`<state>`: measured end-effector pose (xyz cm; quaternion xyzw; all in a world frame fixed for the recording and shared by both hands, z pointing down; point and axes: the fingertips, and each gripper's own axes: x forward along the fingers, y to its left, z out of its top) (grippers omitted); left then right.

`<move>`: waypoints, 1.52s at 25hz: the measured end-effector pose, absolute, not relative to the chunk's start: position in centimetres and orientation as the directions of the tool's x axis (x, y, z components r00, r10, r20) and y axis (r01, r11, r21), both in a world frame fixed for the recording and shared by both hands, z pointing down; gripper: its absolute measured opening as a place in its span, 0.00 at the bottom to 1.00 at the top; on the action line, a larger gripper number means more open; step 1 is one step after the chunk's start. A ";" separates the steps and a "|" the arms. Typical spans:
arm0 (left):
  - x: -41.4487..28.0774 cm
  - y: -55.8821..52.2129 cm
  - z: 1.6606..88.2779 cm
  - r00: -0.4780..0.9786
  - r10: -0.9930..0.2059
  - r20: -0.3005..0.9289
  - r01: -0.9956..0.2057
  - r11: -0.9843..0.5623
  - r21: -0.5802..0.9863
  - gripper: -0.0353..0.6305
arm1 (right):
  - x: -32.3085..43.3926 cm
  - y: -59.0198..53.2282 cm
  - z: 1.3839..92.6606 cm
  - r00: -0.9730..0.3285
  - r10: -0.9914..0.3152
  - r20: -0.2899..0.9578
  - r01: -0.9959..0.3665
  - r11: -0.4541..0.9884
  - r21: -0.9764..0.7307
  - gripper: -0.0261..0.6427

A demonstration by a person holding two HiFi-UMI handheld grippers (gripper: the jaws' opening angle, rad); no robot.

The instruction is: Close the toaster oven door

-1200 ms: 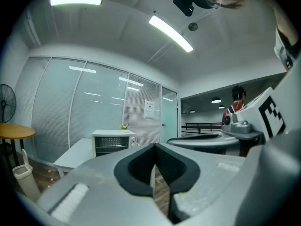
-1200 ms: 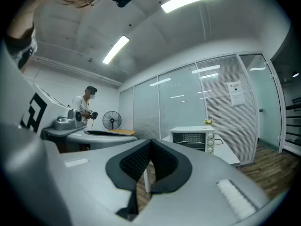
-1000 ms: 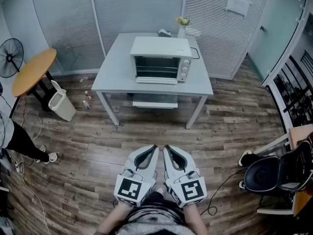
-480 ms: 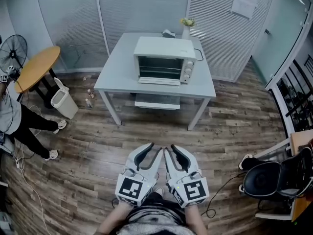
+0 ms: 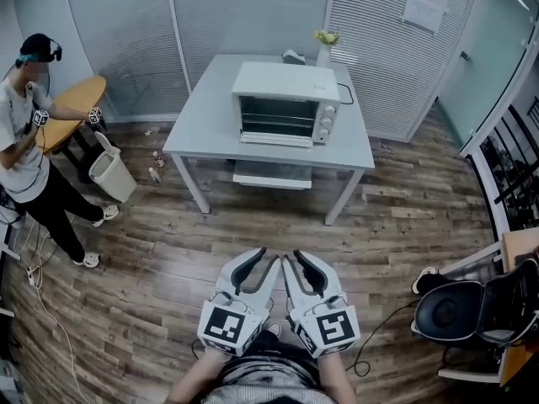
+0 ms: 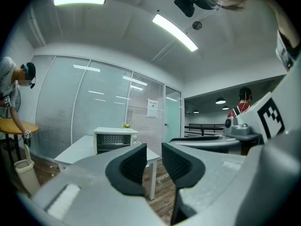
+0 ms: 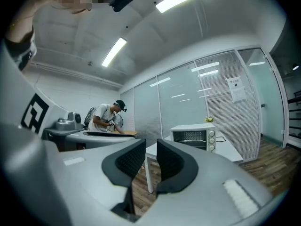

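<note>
While the white boxy toaster oven [image 5: 286, 103] stands well ahead on its pale grey counter [image 5: 202, 120], my left gripper [image 6: 154, 160] and right gripper [image 7: 151, 164], fingers just opening apart and empty, should approach its door squarely.

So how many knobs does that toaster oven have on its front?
3, stacked in one column at the right end of the toaster oven front: top knob, middle knob, bottom knob. None looks hidden.

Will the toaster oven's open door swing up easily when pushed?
Likely yes: the door lies folded down at the front, so it seems bottom-hinged and rigid. The toaster oven sits on a smooth table, so it might slide back.
</note>
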<state>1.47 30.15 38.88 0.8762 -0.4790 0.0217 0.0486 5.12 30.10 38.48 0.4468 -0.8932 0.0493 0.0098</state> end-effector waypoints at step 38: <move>-4.4 8.6 40.6 0.663 -0.742 0.097 -0.749 -0.658 0.085 0.21 | -0.1 8.9 39.1 -0.463 -0.883 0.081 -0.887 0.459 -0.056 0.15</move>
